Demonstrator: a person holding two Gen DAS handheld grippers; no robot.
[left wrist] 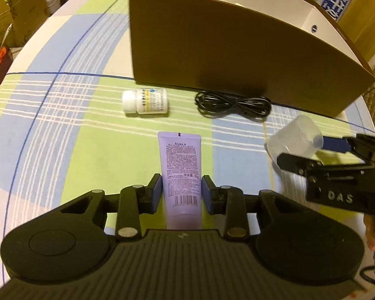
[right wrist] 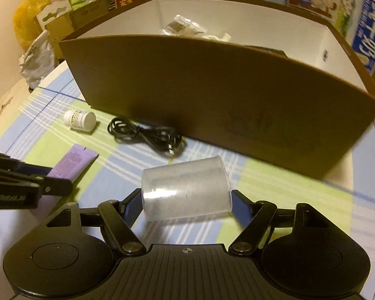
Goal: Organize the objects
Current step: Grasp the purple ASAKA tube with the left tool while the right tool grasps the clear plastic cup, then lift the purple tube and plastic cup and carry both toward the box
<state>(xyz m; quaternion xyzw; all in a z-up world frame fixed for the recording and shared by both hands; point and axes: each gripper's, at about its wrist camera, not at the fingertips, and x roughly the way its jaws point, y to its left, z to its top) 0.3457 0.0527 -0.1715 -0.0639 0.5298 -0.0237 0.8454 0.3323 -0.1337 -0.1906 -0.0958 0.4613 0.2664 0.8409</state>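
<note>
**Cup held crosswise, box straight ahead**

The right gripper (right wrist: 186,203) clamps the clear cup (right wrist: 185,190) sideways, the brown box (right wrist: 212,95) directly beyond. The left gripper (left wrist: 181,191) brackets the purple tube (left wrist: 181,172), pads just beside it, tube pointing boxward along the tablecloth (left wrist: 62,130).

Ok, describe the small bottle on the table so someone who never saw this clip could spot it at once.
Start at the big brown cardboard box on the checked tablecloth. Just in front of its left end lies the white pill bottle, on its side beside a coiled black cable. It alone is white and capped, with a printed label.
</note>
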